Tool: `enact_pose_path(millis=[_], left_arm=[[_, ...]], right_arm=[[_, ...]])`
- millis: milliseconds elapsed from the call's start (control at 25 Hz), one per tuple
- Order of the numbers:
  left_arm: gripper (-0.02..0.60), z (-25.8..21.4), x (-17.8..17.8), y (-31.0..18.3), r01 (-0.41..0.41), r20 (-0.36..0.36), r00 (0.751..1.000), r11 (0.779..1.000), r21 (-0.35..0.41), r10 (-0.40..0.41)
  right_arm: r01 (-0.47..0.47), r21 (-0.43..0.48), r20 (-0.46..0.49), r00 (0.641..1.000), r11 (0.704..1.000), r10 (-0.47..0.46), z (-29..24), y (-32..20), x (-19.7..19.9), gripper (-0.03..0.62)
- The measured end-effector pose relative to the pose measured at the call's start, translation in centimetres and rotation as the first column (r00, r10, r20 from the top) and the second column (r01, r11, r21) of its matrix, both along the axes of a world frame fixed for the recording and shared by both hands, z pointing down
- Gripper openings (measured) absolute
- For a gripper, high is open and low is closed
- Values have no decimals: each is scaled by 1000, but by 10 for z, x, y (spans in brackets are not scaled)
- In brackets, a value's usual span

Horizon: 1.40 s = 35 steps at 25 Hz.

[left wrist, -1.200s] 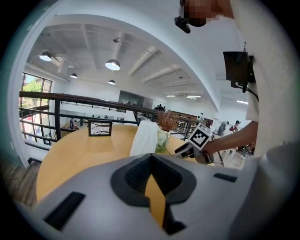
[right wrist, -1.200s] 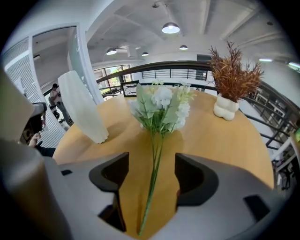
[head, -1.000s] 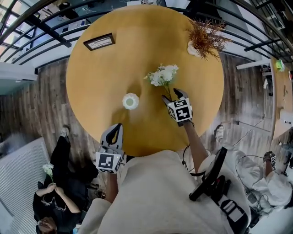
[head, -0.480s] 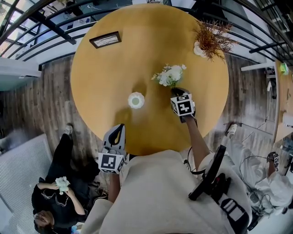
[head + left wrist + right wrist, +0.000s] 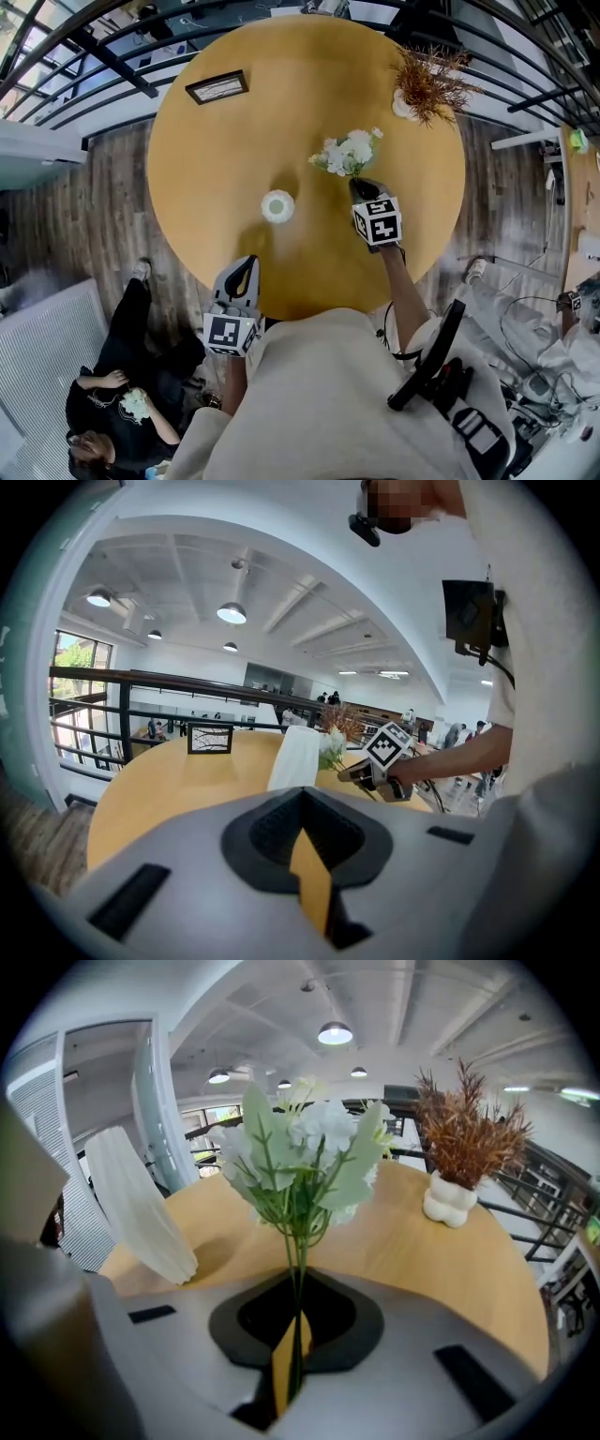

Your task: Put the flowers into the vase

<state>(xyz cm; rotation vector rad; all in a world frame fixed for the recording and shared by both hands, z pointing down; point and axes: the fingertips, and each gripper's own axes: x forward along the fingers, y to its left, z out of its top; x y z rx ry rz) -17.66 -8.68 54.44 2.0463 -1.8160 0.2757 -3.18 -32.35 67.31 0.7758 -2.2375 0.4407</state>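
Observation:
A bunch of white flowers [image 5: 349,153] with green stems stands up from my right gripper [image 5: 360,188], lifted off the round wooden table [image 5: 206,169]. The jaws have just been closing and are now shut on the stems, as the right gripper view shows: flowers [image 5: 309,1147], right gripper [image 5: 292,1358]. The white ribbed vase [image 5: 277,206] stands on the table, left of the bunch, and appears as vase [image 5: 141,1208] and vase [image 5: 296,758]. My left gripper [image 5: 240,272] hovers at the table's near edge, shut and holding nothing, left gripper [image 5: 309,892].
A framed picture [image 5: 217,86] lies at the table's far left. A dried brown plant [image 5: 429,82] in a small white pot [image 5: 448,1199] stands at the far right. A railing rings the table. A seated person [image 5: 103,412] is on the floor at lower left.
The right gripper's jaws went from open around the stems to shut on them, and the bunch rose off the table. The left gripper stayed put.

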Motion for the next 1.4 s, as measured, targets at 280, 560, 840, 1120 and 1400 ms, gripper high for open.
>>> enact_pose_path(millis=[280, 560, 840, 1120, 1400], left_arm=[[6, -8, 0, 3, 10, 12, 1000, 1000, 27, -10], [6, -12, -6, 18, 34, 26, 999, 997, 63, -36], [6, -29, -9, 30, 108, 45, 993, 990, 92, -113], [6, -12, -22, 57, 179, 52, 981, 979, 101, -185], [6, -23, -14, 61, 202, 41, 978, 977, 68, -205]], right_arm=[[-34, 170, 338, 941, 985, -26, -107, -18, -31, 12], [42, 390, 607, 740, 920, -291, -253, 14, -85, 12], [77, 536, 691, 532, 841, -490, -368, 45, -122, 12], [144, 569, 704, 424, 809, -570, -362, 82, -157, 12], [196, 531, 723, 402, 824, -562, -348, 86, -162, 12]])
